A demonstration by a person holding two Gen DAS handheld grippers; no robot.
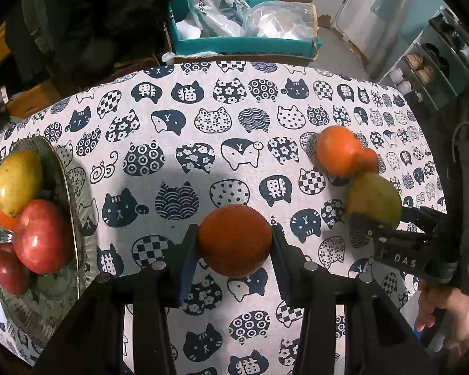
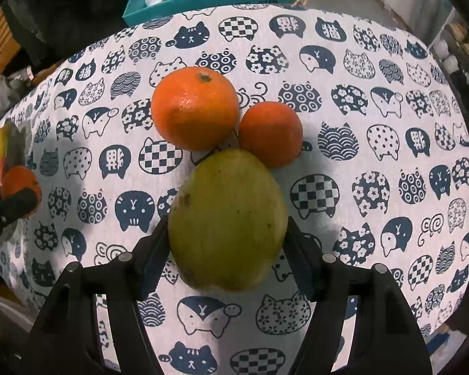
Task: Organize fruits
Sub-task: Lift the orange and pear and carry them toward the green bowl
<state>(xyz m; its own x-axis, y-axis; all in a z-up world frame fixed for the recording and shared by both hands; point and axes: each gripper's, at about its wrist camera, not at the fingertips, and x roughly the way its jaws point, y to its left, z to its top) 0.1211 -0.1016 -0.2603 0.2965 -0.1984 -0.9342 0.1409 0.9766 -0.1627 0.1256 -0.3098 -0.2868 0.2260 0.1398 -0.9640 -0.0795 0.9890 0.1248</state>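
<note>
Left tool (image 1: 234,243): clamped on round orange tangerine (image 1: 234,240).
Right tool (image 2: 225,234): jaws straddling green-yellow mango (image 2: 226,218), grip unclear.
Risk: mango slipping, nudging neighbouring oranges (image 2: 194,107) across the counter.

An orange (image 1: 1,217) on the plate (image 1: 64,168) is lying mostly hidden behind a mango (image 1: 17,181) and apple (image 1: 42,236). The hand (image 1: 450,315) is getting cut off at the edge. Shelf items (image 1: 422,68) are showing too small to identify.

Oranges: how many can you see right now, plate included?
4. One orange sits in the left gripper, two oranges lie on the tablecloth behind the mango, and one is half hidden on the plate; more may be buried.
</note>
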